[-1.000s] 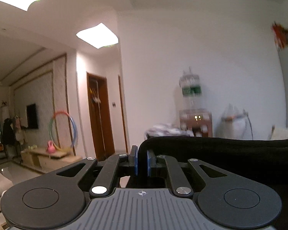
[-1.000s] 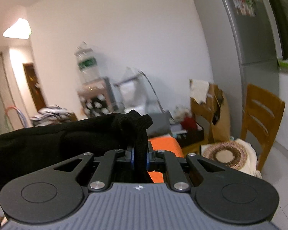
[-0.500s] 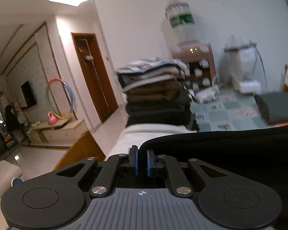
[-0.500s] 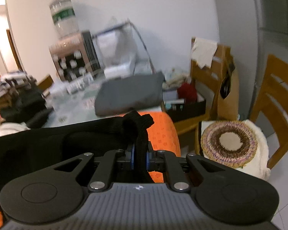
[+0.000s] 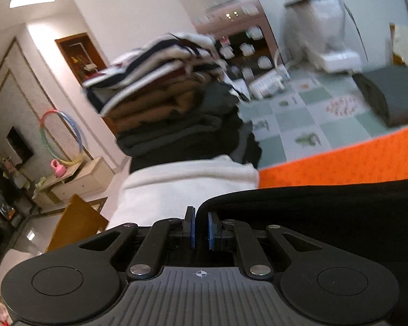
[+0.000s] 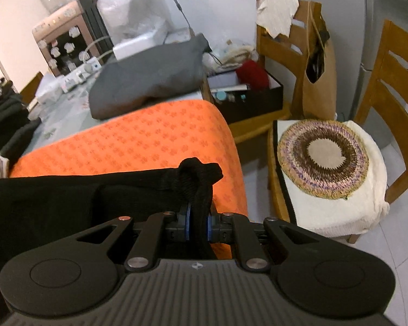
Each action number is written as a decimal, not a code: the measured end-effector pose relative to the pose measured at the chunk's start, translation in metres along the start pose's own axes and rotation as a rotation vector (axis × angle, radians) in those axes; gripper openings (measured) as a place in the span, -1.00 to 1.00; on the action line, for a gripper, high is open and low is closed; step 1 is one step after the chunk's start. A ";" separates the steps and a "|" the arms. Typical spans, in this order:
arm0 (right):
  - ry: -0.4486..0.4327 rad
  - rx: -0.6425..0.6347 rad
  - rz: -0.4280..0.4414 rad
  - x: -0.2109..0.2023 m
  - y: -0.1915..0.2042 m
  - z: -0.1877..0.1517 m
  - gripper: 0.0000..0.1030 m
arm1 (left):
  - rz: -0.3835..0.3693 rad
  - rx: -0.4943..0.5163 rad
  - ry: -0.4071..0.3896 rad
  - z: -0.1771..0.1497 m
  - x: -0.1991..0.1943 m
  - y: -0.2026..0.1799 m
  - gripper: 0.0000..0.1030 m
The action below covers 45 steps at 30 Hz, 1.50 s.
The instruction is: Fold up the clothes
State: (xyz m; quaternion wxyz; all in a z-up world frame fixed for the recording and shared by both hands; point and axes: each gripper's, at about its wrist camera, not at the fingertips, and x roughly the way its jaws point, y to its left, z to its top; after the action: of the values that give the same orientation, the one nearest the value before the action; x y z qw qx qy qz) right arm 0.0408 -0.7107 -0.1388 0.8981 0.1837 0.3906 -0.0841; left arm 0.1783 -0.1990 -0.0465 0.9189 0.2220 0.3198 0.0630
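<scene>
Here the black garment (image 6: 68,198) hangs stretched between both grippers, its long axis running left to right above the near edge of the orange mat (image 6: 138,141). Right gripper (image 6: 198,224): pads clamped on a bunched corner. Left gripper (image 5: 201,231): pads nearly closed at the opposite corner, though the cloth between them is hard to make out. Neither hand is nearer the mat. A stack of folded clothes (image 5: 171,95) sits beyond the mat's left end.

Motion-blurred clothes stack (image 5: 171,103); black garment (image 6: 68,201) cut off at frame edge.
</scene>
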 end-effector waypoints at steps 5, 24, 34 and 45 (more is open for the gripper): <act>0.039 -0.040 -0.027 0.019 0.002 -0.004 -0.73 | -0.006 0.033 0.049 0.000 0.022 -0.010 -0.73; -0.026 -0.083 -0.064 -0.035 0.010 0.019 -0.19 | -0.258 -0.043 -0.010 -0.005 -0.019 0.014 0.12; -0.077 -0.221 0.079 -0.088 0.069 0.023 -0.07 | -0.237 -0.115 0.001 -0.078 -0.107 0.048 0.20; -0.069 -0.288 0.162 -0.118 0.142 -0.015 -0.07 | -0.190 -0.211 0.132 -0.185 -0.139 0.101 0.19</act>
State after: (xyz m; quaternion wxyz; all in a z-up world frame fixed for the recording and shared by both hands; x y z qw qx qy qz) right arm -0.0079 -0.5740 -0.0240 0.9319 0.0809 0.3515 0.0394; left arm -0.0426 -0.0761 -0.0522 0.9159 0.0884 0.3909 0.0233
